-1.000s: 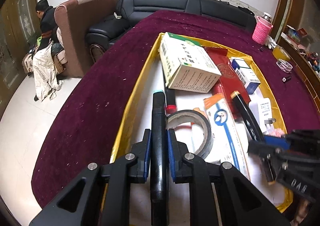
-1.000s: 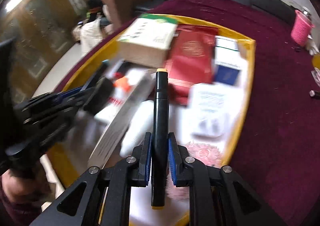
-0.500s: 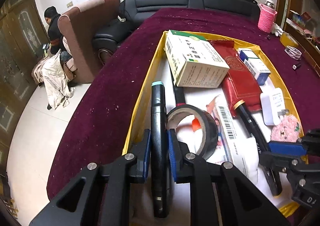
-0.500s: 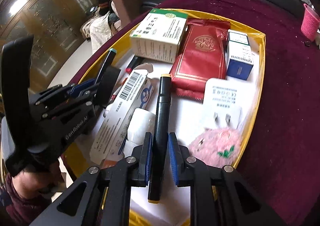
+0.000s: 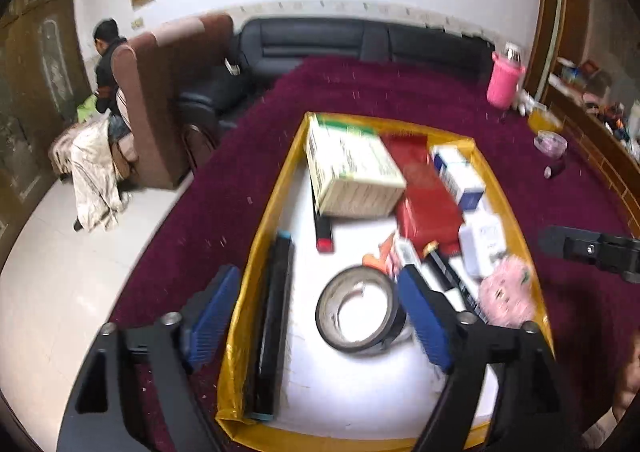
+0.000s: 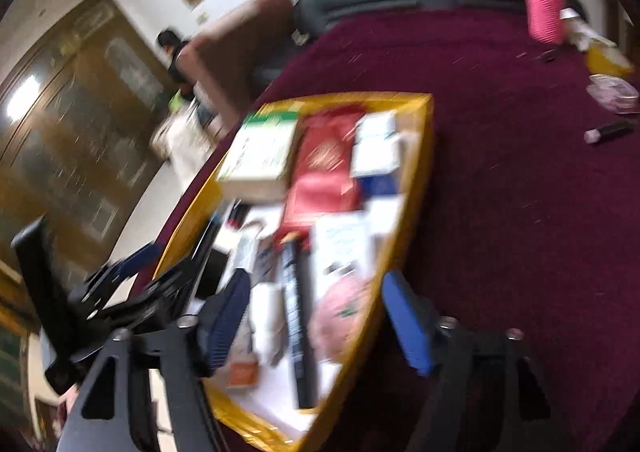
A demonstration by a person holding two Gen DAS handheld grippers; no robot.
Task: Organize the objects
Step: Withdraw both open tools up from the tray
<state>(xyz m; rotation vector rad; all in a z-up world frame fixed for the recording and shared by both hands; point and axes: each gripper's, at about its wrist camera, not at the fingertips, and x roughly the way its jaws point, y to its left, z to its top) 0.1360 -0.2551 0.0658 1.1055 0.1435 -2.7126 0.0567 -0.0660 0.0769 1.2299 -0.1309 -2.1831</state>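
Left hand-held gripper (image 5: 318,316) hangs over the near end of the yellow tray (image 5: 262,236), its blue pads spread and opening wider, pinching nothing. Below its left pad, the black pen with teal ends (image 5: 274,326) lies inside the tray along the left wall. Right of that pen sits the roll of tape (image 5: 357,316), and beyond it a large white and green box (image 5: 352,172), then a red packet (image 5: 428,200) and a small blue and white box (image 5: 456,174). Right hand-held gripper (image 6: 316,322) is likewise spread and opening, with nothing pressed between its pads. Beneath it the black pen with an orange tip (image 6: 298,316) lies free on the tray floor, beside a pink fluffy ball (image 6: 344,316). Everything rests on a desk covered in dark red cloth (image 5: 360,92).
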